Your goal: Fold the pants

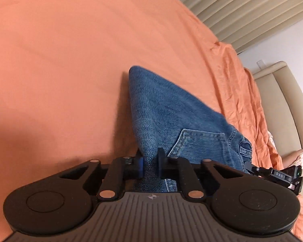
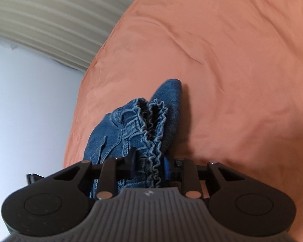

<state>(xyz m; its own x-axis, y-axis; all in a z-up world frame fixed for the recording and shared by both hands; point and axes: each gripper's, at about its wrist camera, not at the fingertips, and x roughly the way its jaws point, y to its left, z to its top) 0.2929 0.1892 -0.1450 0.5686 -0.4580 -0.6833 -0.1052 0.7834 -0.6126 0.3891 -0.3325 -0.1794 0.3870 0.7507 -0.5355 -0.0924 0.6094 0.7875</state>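
Blue denim pants (image 1: 171, 121) hang folded between both grippers above an orange bed sheet (image 1: 70, 50). My left gripper (image 1: 150, 159) is shut on the denim near a back pocket (image 1: 198, 143). My right gripper (image 2: 149, 161) is shut on the ruffled elastic waistband (image 2: 151, 121) of the pants (image 2: 111, 137). The right gripper also shows at the right edge of the left wrist view (image 1: 276, 173). The lower fold of the pants reaches down toward the sheet (image 2: 232, 60).
Beige pleated curtains (image 1: 242, 6) and a white wall (image 2: 30, 100) lie beyond the bed. A beige padded headboard (image 1: 282, 92) stands at the right in the left wrist view. The sheet is wrinkled near its edge.
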